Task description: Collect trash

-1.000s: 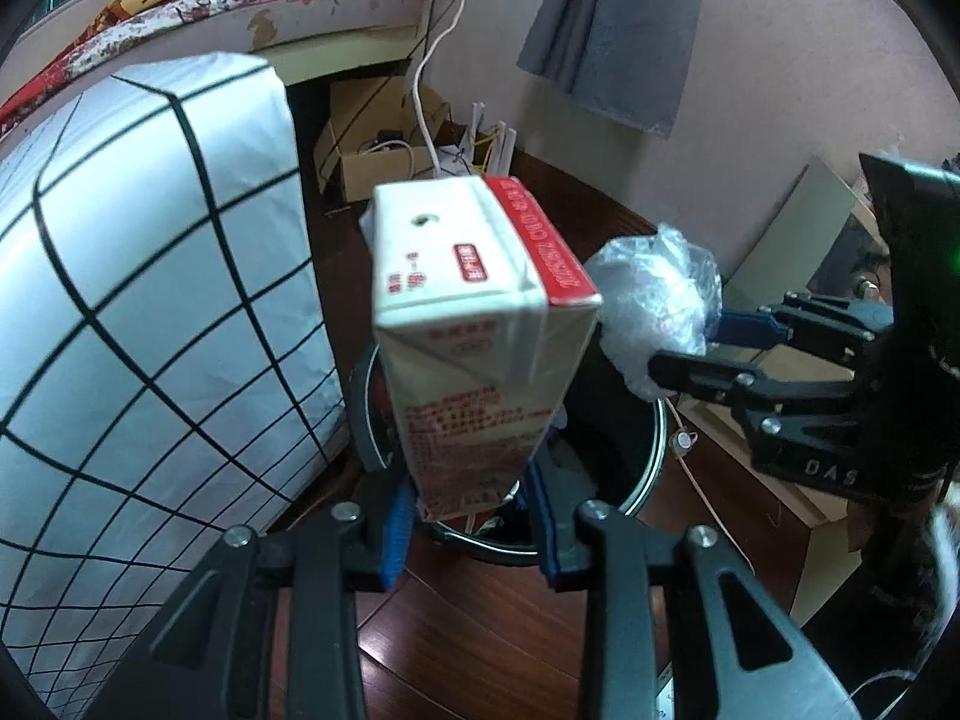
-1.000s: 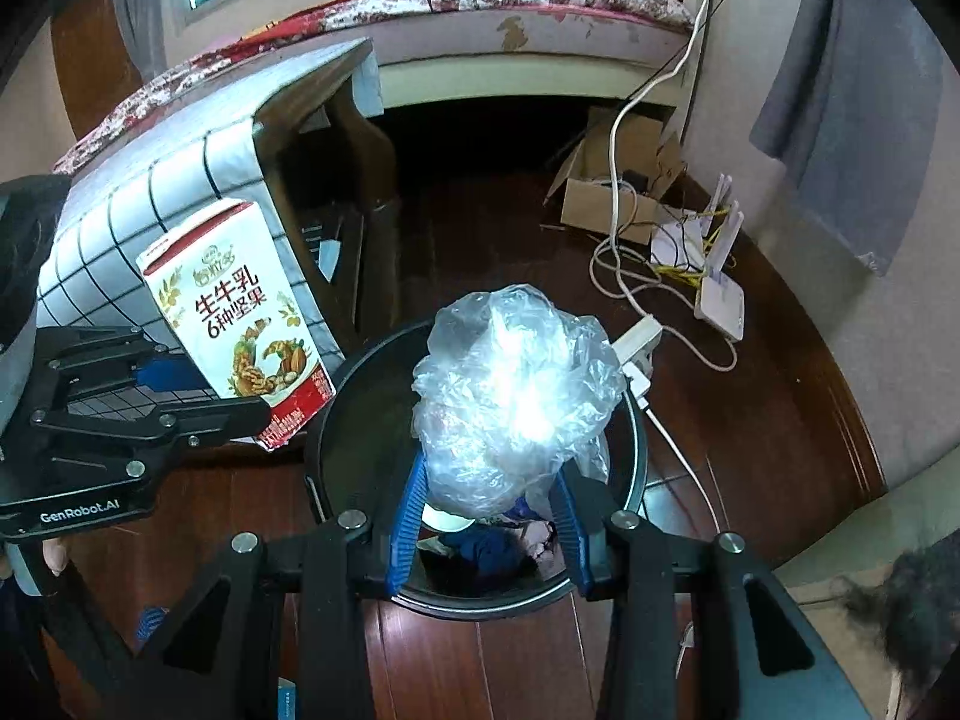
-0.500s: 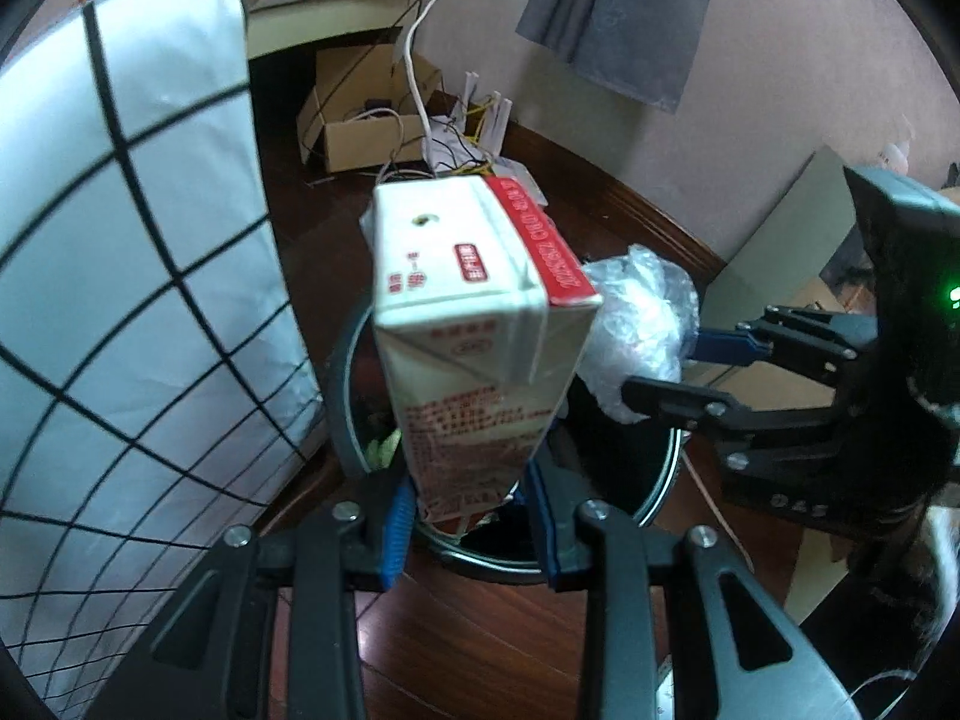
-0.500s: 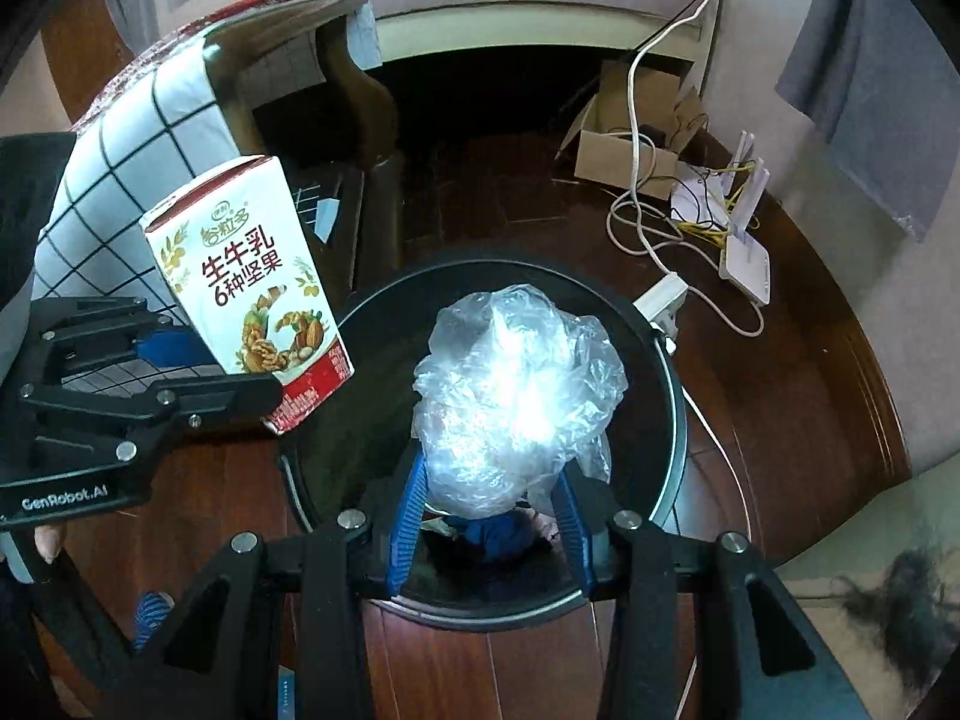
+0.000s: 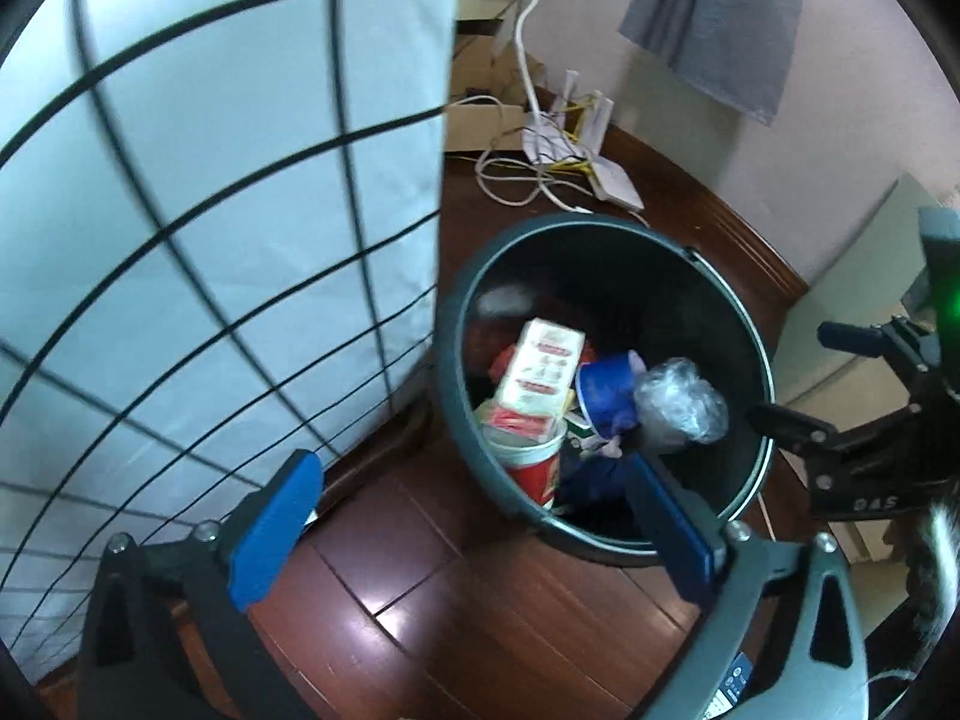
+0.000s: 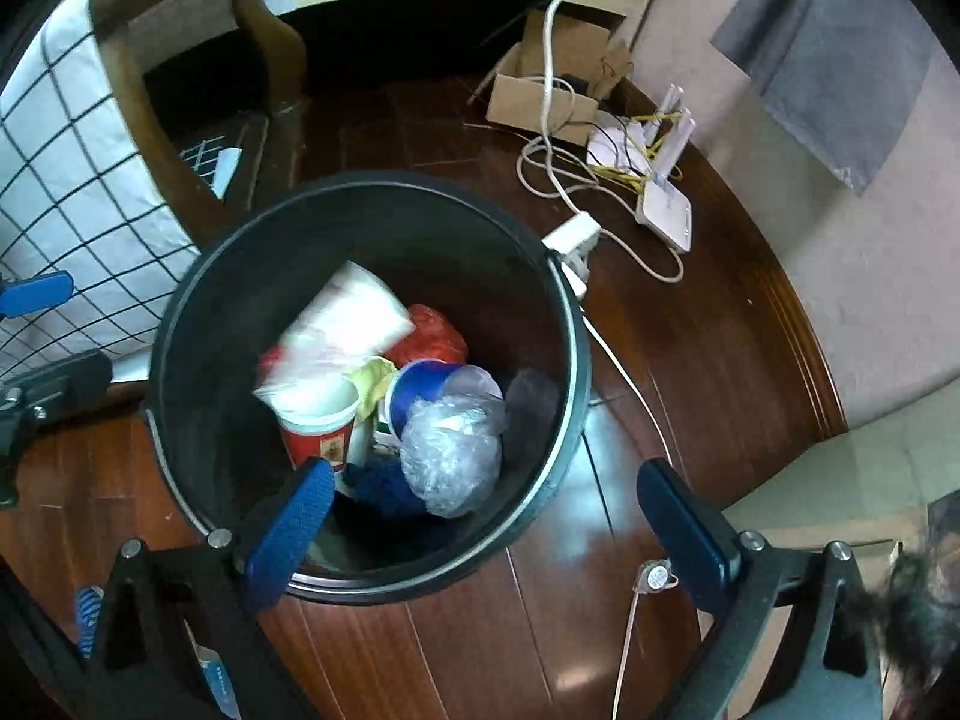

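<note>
A black trash bin [image 5: 456, 324] stands on the dark wood floor, with its rim [image 6: 180, 312] below both grippers. The milk carton [image 5: 543, 369] lies inside it on other rubbish and looks blurred in the right wrist view [image 6: 342, 324]. The crumpled clear plastic bag [image 6: 453, 450] rests in the bin beside a blue cup [image 6: 420, 384]. My left gripper [image 5: 474, 528] hangs over the bin's near rim, its jaws opening wide with nothing between them. My right gripper [image 6: 489, 528] is also opening wide and empty above the bin.
A white cloth with a black grid [image 5: 210, 210] drapes furniture just left of the bin. Behind the bin lie a cardboard box [image 6: 540, 96], tangled cables, a white router [image 6: 663, 204] and a power strip [image 6: 570, 240]. A wall curves along the right.
Both grippers have sunk toward the bin and gone from shut to wide. The carton has left the left gripper and the plastic bag the right; both now lie in the bin.
</note>
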`<state>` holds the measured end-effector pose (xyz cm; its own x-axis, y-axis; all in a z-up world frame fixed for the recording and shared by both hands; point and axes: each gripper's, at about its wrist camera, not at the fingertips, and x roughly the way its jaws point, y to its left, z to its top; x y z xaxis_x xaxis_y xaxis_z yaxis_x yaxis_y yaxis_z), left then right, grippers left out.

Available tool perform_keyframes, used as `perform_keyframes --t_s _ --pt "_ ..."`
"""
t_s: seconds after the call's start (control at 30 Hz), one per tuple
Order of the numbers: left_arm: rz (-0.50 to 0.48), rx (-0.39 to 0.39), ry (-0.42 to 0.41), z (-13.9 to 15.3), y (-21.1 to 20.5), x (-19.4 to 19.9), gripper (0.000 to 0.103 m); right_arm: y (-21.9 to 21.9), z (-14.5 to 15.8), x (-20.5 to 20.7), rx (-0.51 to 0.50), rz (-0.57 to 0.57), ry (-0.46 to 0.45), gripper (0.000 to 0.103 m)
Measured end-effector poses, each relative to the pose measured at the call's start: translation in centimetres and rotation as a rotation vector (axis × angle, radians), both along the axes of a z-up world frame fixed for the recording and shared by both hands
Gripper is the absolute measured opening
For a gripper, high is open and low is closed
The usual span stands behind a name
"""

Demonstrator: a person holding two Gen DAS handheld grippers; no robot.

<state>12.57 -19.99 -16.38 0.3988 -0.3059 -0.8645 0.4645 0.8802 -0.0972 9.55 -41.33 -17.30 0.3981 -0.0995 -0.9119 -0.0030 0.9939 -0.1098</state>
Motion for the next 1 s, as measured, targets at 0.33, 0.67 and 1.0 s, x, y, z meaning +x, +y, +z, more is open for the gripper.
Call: perform_keyframes --t_s 0.33,0.67,1.0 --pt "0.009 0.015 -0.039 1.5 0.4 -0.5 0.102 1.9 0.9 0.2 0.001 0.029 -0.022 0.102" --pt "0.022 0.027 -0.105 4.1 1.1 -2.0 0.102 3.4 2.7 -1.0 0.014 0.009 -0.071 0.102" --pt "0.044 0.024 -0.165 7.0 3.1 -3.4 0.102 5.6 5.4 -3.1 0.051 -0.033 -0.139 0.102"
